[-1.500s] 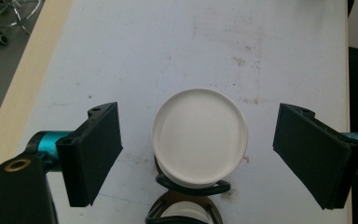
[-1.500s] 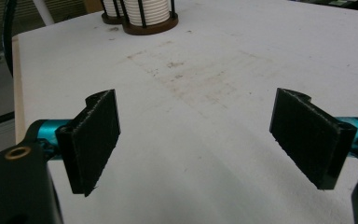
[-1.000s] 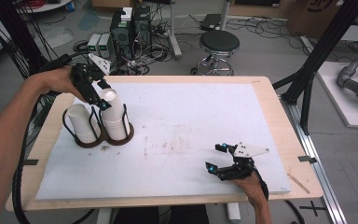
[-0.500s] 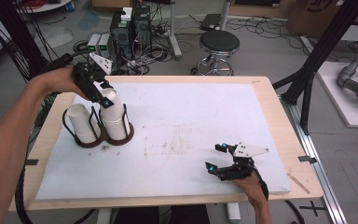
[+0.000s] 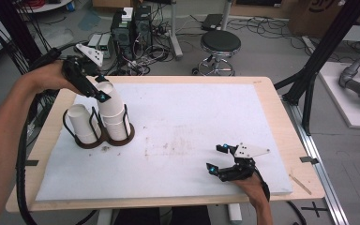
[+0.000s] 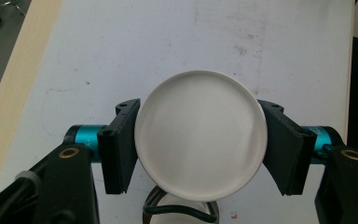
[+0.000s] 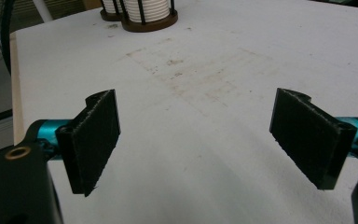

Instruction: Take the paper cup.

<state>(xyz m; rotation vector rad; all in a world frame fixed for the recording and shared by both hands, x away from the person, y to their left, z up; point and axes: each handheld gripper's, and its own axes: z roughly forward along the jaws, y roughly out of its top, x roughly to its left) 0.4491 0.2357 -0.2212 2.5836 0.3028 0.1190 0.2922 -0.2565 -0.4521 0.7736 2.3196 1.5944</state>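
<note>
A dark wire holder point(image 5: 96, 142) with two rings stands at the table's left. Its left ring holds one upside-down white cup point(image 5: 81, 123), and its right ring holds a stack of white cups point(image 5: 115, 117). My left gripper point(image 5: 101, 92) reaches down onto that stack; its jaws have just been closing on the top cup. In the left gripper view both pads point(image 6: 121, 149) press the sides of the top cup point(image 6: 200, 135), so my left gripper point(image 6: 200, 142) is shut on it. My right gripper point(image 5: 219, 160) rests open near the front right of the table, and nothing lies between the jaws of my right gripper point(image 7: 196, 140).
A white mat point(image 5: 192, 117) covers the wooden table point(image 5: 281, 122); faint stains mark its middle. The holder point(image 7: 142, 21) shows at the top of the right gripper view. Behind the table stand a stool point(image 5: 220, 43), computer boxes point(image 5: 131, 26) and cables on the floor.
The left jaws have closed onto the top cup of the stack. The left hand has barely shifted. The right gripper has not moved.
</note>
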